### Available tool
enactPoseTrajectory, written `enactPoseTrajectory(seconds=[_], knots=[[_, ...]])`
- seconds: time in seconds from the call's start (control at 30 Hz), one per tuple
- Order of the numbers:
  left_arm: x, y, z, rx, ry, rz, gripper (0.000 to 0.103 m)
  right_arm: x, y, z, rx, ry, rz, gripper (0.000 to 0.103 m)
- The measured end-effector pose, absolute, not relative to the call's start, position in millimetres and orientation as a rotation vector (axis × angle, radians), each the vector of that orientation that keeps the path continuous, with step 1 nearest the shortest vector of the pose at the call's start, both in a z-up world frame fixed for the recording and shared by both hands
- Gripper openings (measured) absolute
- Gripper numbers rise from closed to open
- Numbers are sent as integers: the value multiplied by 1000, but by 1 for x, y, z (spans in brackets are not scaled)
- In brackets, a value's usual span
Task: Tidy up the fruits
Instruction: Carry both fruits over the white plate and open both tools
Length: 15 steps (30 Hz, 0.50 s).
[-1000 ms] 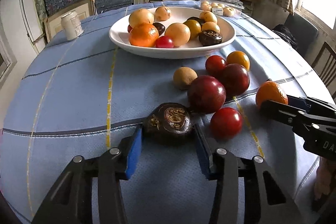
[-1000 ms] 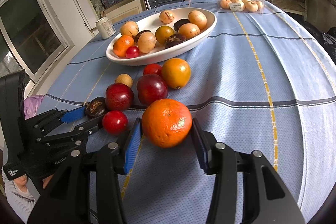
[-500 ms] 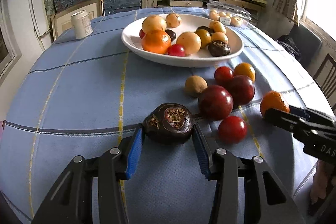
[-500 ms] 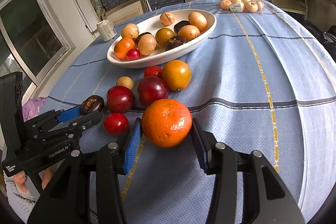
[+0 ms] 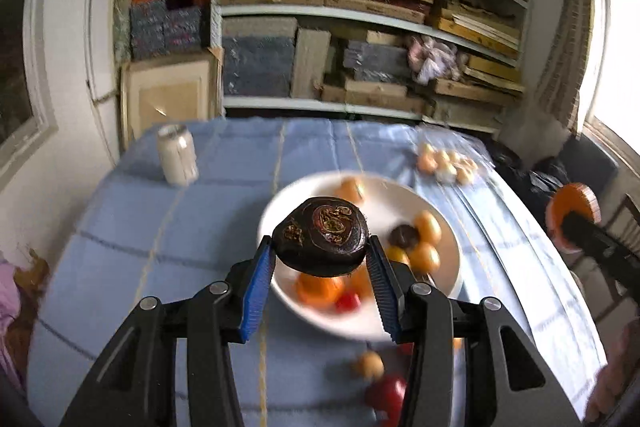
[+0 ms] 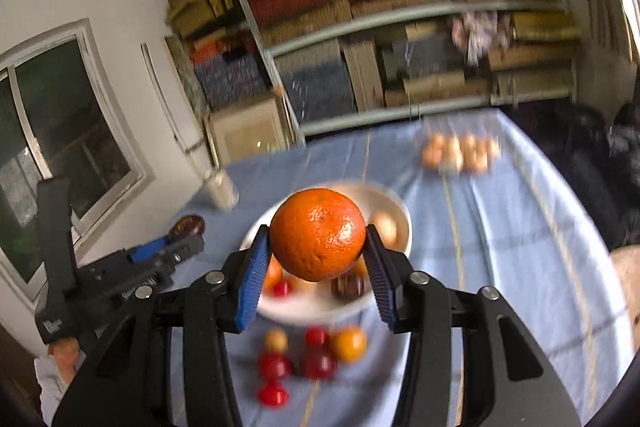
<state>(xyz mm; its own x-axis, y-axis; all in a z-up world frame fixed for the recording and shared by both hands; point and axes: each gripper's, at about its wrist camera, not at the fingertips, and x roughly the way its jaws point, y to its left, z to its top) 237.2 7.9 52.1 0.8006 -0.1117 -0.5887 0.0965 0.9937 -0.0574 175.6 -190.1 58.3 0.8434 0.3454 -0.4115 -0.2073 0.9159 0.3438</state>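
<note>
Both tools hang tilted down above the white bowl (image 5: 448, 227): the left tool (image 5: 320, 263) is clamped on a dark fruit (image 5: 320, 241), the right tool (image 6: 316, 259) on an orange (image 6: 317, 233). Only the right view shows all the loose fruits (image 6: 312, 355) on the tabletop (image 6: 500, 227).

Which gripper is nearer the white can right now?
Left. The left gripper hangs on the white can side; the right gripper is farther off, across the bowl.
</note>
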Motion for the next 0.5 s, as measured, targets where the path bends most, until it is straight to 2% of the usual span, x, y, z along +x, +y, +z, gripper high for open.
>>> enactPoseTrajectory(seconds=[0.17,0.5], knots=[[290,4,48,-23,664,-52,47,231,-172,54,294,525,315,46],[381,-4,1,-33,779,-76,47,322,-121,-28,74,719,262,46]])
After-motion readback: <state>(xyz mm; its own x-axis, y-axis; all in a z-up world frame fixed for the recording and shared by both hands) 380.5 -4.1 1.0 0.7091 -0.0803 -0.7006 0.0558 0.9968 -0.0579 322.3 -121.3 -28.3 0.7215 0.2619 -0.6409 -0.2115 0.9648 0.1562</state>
